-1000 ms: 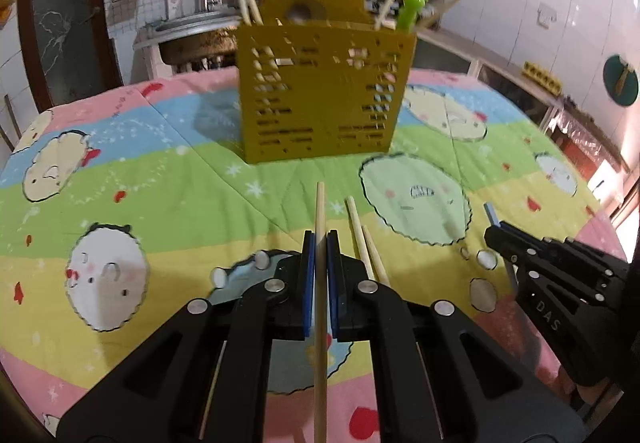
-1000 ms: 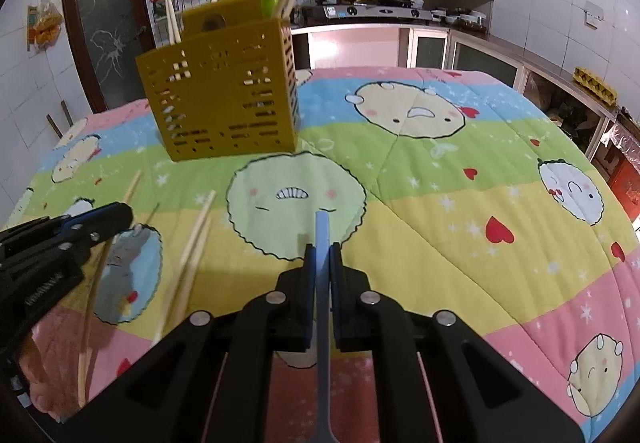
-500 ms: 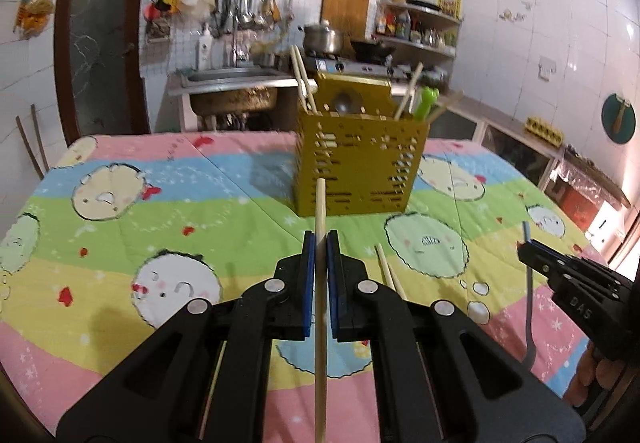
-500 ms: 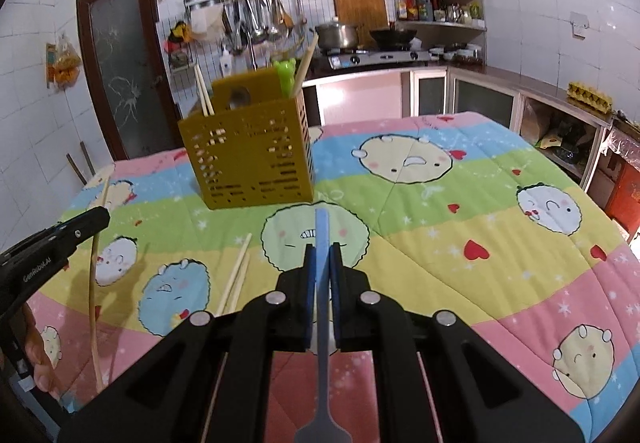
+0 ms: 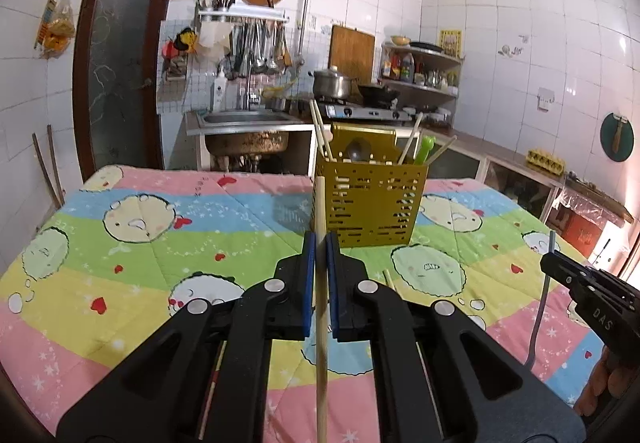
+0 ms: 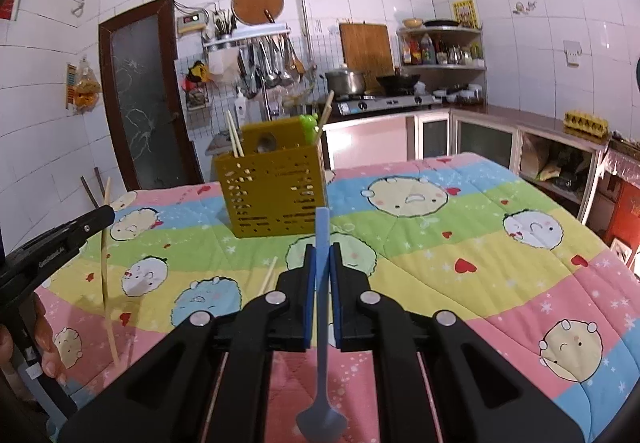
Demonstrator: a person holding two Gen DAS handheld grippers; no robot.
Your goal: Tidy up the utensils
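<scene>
Your left gripper (image 5: 320,243) pinches wooden chopstick (image 5: 321,323), your right gripper (image 6: 322,255) pinches blue spoon (image 6: 322,323); both held above quilt, near front of yellow utensil basket (image 6: 276,195).

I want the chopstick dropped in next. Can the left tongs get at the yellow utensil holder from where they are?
Probably yes: the left tongs, shut on a chopstick, face the yellow utensil holder with nothing between them, and its top is open.
</scene>
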